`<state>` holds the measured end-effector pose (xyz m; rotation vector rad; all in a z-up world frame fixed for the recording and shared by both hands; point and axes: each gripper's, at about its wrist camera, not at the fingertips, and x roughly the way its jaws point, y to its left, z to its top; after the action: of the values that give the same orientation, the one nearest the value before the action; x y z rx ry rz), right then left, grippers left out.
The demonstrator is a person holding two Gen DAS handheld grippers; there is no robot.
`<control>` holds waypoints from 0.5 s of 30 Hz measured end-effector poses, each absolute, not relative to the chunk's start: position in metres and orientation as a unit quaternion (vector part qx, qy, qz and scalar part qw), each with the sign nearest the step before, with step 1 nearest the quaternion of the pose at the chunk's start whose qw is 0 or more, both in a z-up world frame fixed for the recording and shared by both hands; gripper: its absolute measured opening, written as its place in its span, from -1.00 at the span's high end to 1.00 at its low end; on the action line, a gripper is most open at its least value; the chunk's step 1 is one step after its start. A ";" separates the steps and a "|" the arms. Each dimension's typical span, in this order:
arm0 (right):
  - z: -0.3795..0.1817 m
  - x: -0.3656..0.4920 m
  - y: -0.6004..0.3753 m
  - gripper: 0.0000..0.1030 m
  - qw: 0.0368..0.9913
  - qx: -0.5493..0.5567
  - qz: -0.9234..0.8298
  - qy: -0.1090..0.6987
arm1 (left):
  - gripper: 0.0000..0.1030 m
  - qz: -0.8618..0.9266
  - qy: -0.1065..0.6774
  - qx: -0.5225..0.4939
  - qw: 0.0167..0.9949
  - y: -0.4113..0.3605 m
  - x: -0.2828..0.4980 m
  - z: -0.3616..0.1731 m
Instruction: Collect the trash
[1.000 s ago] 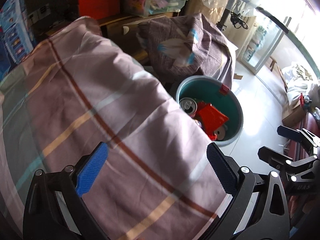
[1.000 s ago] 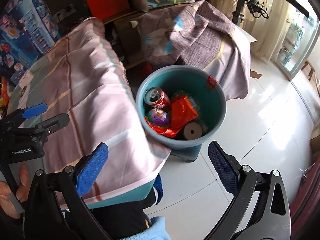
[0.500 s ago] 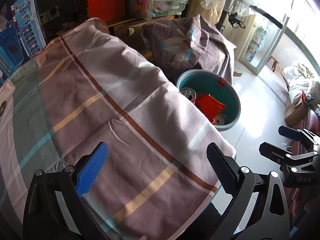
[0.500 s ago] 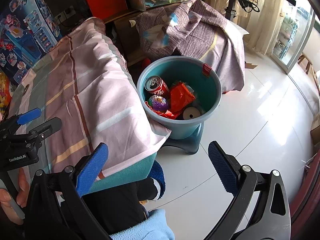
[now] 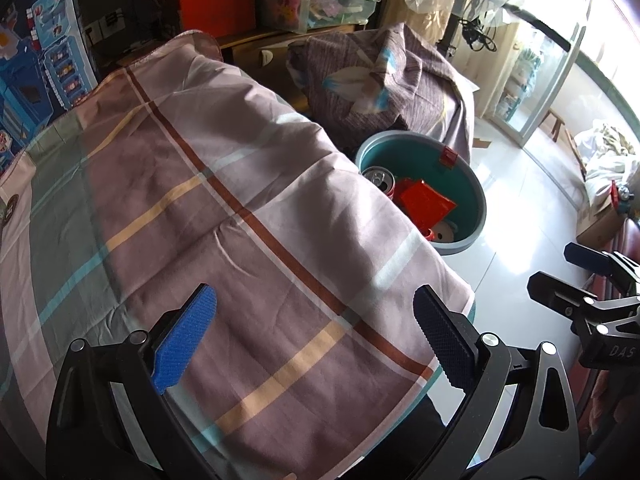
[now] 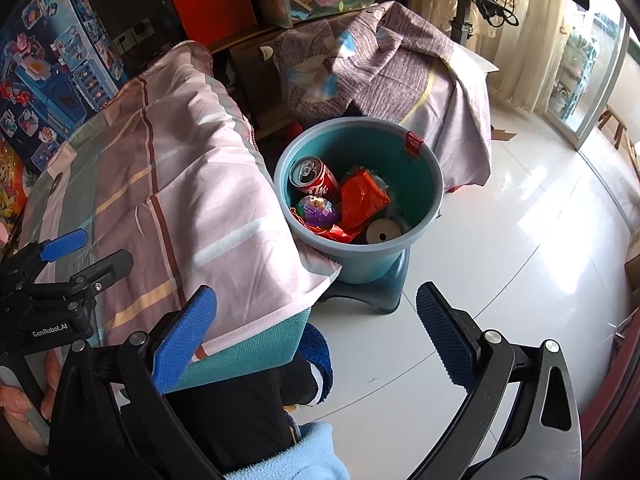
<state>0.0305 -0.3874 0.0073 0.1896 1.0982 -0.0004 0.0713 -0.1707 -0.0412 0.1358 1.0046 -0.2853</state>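
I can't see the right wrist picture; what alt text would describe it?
A teal bucket on a small stool holds a red soda can, red wrappers and a purple egg-shaped package, beside a plaid-covered table. The open right gripper frames the foreground; the left gripper is open too.

Left gripper (image 5: 316,336) wide open, nothing btwn blue pads, right gripper (image 6: 316,338) also wide open & empty, both held level, side by side, well apart, a hand (image 6: 22,396) gripping left gripper's handle.
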 end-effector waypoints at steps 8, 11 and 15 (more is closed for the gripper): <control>0.002 0.034 -0.389 -0.87 0.844 0.094 -0.002 0.529 | -0.92 -0.137 0.483 0.059 0.863 -0.172 0.074 -0.042; 0.002 0.034 -0.389 -0.87 0.843 0.093 -0.002 0.529 | -0.92 -0.136 0.482 0.058 0.864 -0.172 0.074 -0.041; 0.001 0.035 -0.389 -0.87 0.843 0.093 -0.002 0.530 | -0.92 -0.137 0.479 0.060 0.865 -0.172 0.076 -0.042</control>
<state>0.0351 -0.3886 0.0009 0.1971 1.1183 -0.0048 0.0757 -0.1719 -0.0422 0.1261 1.0039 -0.2862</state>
